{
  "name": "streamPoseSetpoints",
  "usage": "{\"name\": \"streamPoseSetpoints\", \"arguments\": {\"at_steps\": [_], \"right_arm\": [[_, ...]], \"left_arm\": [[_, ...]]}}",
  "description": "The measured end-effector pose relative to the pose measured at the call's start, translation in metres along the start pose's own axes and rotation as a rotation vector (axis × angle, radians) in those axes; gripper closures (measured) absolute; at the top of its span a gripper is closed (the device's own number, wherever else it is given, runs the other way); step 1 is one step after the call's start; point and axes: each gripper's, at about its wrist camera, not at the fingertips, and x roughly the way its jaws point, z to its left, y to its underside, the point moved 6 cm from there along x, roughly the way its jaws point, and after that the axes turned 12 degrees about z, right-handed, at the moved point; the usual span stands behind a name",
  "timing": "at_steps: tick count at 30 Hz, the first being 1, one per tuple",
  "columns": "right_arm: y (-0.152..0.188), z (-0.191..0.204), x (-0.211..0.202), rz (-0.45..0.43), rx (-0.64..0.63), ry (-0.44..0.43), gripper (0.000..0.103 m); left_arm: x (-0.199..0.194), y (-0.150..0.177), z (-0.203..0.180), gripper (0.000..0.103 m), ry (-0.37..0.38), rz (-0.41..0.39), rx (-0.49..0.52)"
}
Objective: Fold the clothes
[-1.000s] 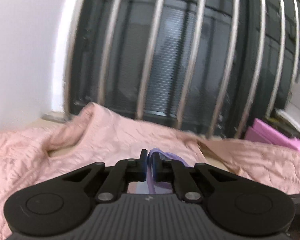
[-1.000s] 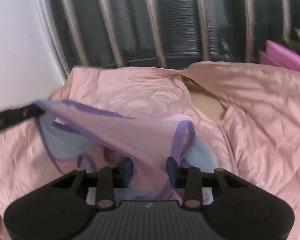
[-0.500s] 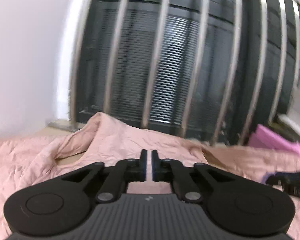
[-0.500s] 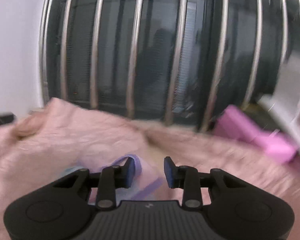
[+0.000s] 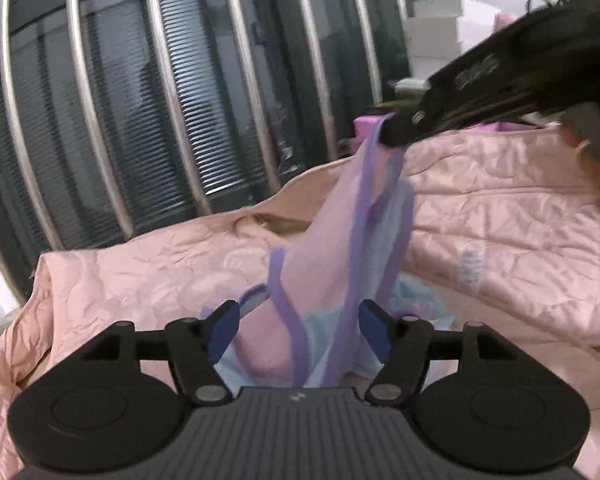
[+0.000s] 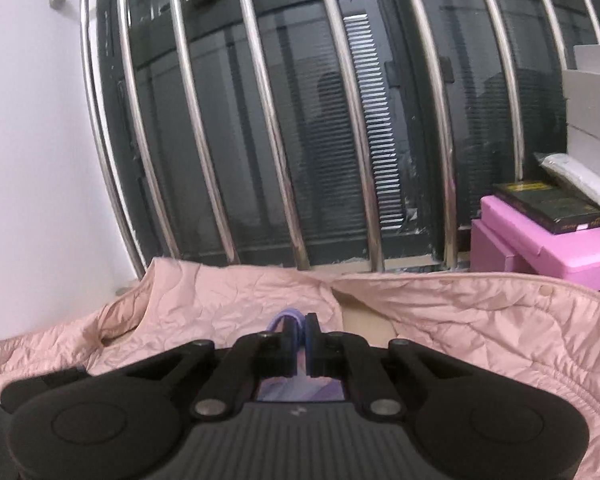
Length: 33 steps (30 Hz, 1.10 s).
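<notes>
Left wrist view: left gripper (image 5: 298, 330) sits low in frame, blue pads (image 5: 223, 330) spread wide & opening further. Garment (image 5: 340, 264), a small pink-and-pale-blue piece w/ purple trim, hangs down between the pads, but neither pad presses on it. Its lower part bunches on the pink quilt (image 5: 500, 208) just ahead of the gripper body.

Top of garment is pinched by right gripper (image 5: 390, 136), which enters from upper right as a dark, motion-blurred bar; cloth stretches from that tip down toward the left pads. Part of a hand (image 5: 592, 140) shows at far right edge, blurred, prob. the one carrying that gripper.

Right wrist view: right gripper (image 6: 300, 334) has pads pressed together on a purple loop of the garment (image 6: 286, 316), w/ more purple-pink cloth visible through the gap in its body below. Quilt (image 6: 460, 312) lies rumpled under and ahead of it, a tan surface (image 6: 364, 318) showing through a gap in the middle.

Behind quilt in both views: steel bars (image 6: 356, 140) over a dark window w/ slatted blinds. White wall (image 6: 32, 140) at left. At right, pink boxes (image 6: 540, 248) w/ a black box (image 6: 548, 204) on top, and stacked white boxes (image 6: 592, 100) above those.
</notes>
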Motion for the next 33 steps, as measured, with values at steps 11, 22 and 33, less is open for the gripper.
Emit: {"name": "streamPoseSetpoints", "arguments": {"at_steps": [11,22,33], "right_arm": [[-0.001,0.002,0.0,-0.004,-0.012,-0.003,0.1],[0.003,0.006,0.006,0.039,-0.042,0.025,0.099],[0.025,0.013,0.043,0.188,-0.048,0.017,0.088]], "left_arm": [[0.003,-0.005,-0.011,0.045,-0.018,0.005,0.032],[0.002,-0.007,0.039,0.097,-0.007,-0.018,-0.247],[-0.022,-0.008,0.102,0.101,-0.009,-0.123,-0.612]]}}
